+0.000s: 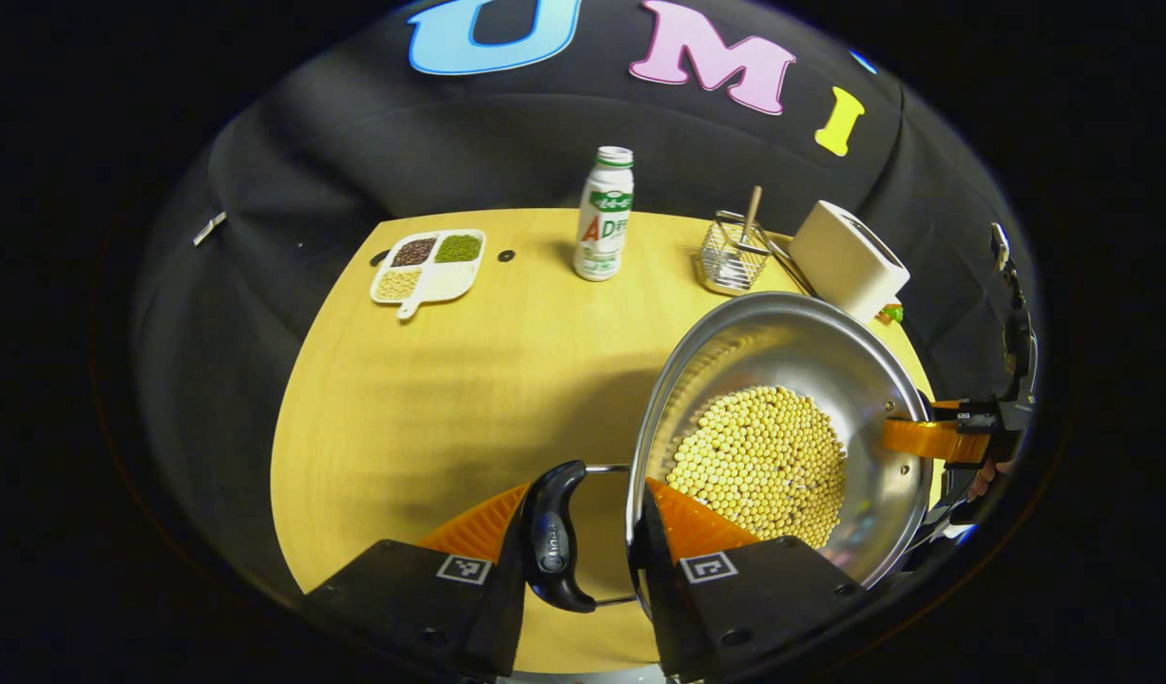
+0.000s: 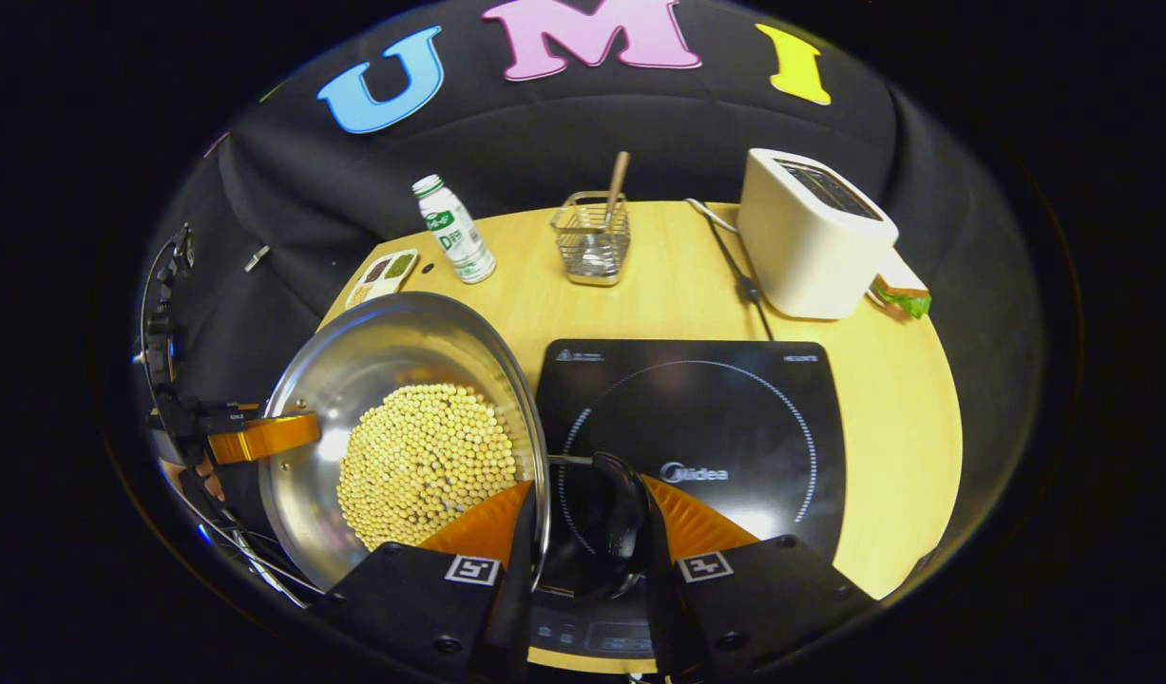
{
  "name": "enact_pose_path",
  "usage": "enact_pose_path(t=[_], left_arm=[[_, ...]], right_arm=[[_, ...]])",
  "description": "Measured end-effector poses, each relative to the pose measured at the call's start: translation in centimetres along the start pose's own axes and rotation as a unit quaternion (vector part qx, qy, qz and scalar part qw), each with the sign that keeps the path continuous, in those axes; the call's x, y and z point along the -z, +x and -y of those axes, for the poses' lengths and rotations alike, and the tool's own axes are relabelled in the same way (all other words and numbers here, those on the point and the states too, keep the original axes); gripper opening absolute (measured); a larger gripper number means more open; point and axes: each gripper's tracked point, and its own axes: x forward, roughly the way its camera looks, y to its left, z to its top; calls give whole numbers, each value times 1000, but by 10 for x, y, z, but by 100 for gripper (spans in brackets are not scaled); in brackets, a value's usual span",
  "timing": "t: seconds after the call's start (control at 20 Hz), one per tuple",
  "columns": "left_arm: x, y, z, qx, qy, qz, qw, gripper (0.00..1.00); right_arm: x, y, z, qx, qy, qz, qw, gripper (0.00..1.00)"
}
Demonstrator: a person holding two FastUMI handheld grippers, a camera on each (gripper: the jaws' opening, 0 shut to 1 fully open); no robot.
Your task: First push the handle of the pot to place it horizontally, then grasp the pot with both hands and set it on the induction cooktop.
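Pot held between both grippers above the bench, beside the cooktop.

The left gripper [image 1: 587,518] is clamped across the pot's [image 1: 858,380] rim, one finger inside and one outside by the black side handle [image 1: 551,537]; the right gripper [image 2: 587,518] grips the opposite rim and handle [image 2: 613,518] likewise. The steel pot, full of yellow beans [image 2: 421,461], hangs tilted at the left edge of the induction cooktop [image 2: 735,408]. A toaster [image 2: 811,237] stands behind.

Wooden table [image 2: 887,399], cooktop [image 2: 697,418], toaster [image 2: 811,247], bottle [image 2: 454,233]
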Motion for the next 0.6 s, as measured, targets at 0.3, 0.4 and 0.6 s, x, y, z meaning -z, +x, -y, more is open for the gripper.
enact_pose_path(t=[0.3,0.4,0.6], left_arm=[[-12,17,68,18,11,-2,1000,57],[-16,23,88,22,14,-2,1000,57],[-21,38,124,31,19,-5,999,57]], right_arm=[[-8,-17,69,10,13,0,1000,53],[-10,-19,90,12,17,1,1000,53],[-13,-21,131,20,23,0,1000,53]])
